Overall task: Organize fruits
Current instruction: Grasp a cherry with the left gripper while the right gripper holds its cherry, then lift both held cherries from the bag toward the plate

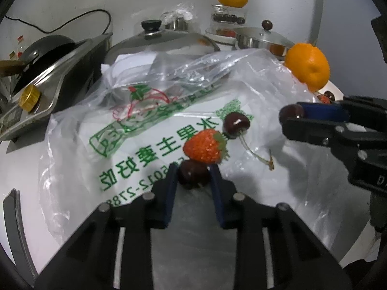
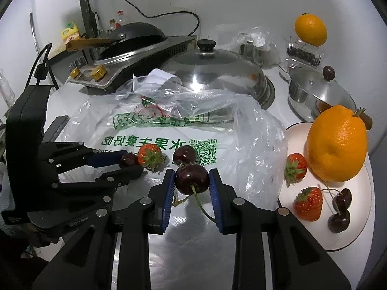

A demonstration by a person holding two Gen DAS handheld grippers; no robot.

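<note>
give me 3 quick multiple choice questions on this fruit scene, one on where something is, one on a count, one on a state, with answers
1. Where does the big orange nearest the right gripper sit?
A. on the white plate
B. on the wok lid
C. inside the plastic bag

2. How many strawberries lie on the plate?
A. none
B. two
C. four

3. What is between the right gripper's fingers?
A. nothing
B. a strawberry
C. a dark cherry

Answers:
1. A, the orange rests on the plate beside the strawberries.
2. B, two red strawberries lie there, next to two cherries.
3. C, a dark cherry with its stem sits between the blue fingers.
</note>
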